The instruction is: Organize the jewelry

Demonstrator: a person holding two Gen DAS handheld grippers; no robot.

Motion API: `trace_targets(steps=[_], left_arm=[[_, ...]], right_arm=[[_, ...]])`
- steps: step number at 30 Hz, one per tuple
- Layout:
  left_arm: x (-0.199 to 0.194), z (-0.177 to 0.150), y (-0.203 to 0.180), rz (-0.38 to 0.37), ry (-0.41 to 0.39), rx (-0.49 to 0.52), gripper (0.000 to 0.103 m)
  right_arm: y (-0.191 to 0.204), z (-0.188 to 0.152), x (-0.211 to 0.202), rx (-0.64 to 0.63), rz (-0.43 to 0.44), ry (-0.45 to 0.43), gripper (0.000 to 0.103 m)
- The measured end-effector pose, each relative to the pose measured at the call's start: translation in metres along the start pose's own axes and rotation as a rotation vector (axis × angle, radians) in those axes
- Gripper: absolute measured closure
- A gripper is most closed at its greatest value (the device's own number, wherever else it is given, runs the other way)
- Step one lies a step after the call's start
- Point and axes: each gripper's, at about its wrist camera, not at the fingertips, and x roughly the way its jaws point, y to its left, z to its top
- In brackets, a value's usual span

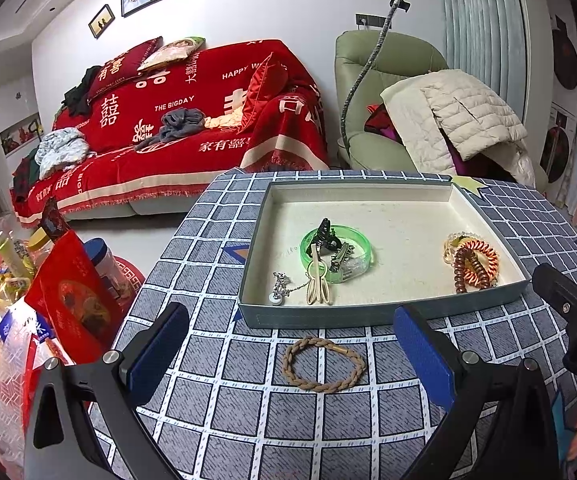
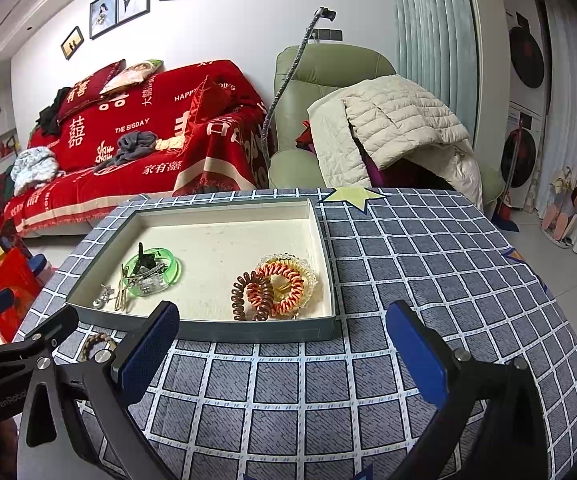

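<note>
Hand-held gripper [image 1: 292, 344] agape around braided bracelet [image 1: 323, 364], tablecloth [image 1: 248, 420] beneath.

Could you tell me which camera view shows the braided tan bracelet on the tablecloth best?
The left wrist view: the braided tan bracelet lies whole and unobstructed between the open left tool. The right wrist view shows only part of it at the left edge, behind that tool.

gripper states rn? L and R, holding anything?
Left gripper: open, holding nothing; the braided tan bracelet lies on the tablecloth between its fingers.
Right gripper: open, holding nothing; only tablecloth between its fingers.
</note>
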Motion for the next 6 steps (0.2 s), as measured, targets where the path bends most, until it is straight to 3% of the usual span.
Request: trace_targets(steps=[6], left_arm=[[-0.0041,0.0003,-0.0024,-0.016,-0.021,0.014,0.0]], right_arm=[[0.0003,-0.0002,-0.0004,0.0,0.0,0.001,0.0]])
